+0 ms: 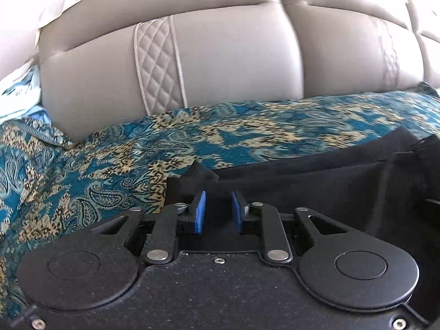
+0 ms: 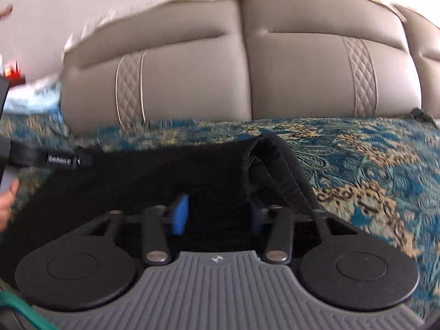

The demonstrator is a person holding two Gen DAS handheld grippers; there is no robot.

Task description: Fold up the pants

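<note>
Black pants (image 1: 316,181) lie on a teal and gold patterned bedspread (image 1: 82,170). In the left wrist view my left gripper (image 1: 218,210) has its blue pads (image 1: 200,211) a narrow gap apart with black cloth between them, so it looks shut on a corner of the pants. In the right wrist view the pants (image 2: 143,176) spread under my right gripper (image 2: 217,214), with a raised fold (image 2: 277,162) at the right. Its blue pads (image 2: 180,216) stand wide apart over the cloth, open.
A beige padded headboard (image 1: 233,63) rises behind the bed, also in the right wrist view (image 2: 206,77). Light blue bedding (image 1: 22,93) lies at the far left. A black strap with a label (image 2: 59,159) and a hand (image 2: 7,206) show at the left edge.
</note>
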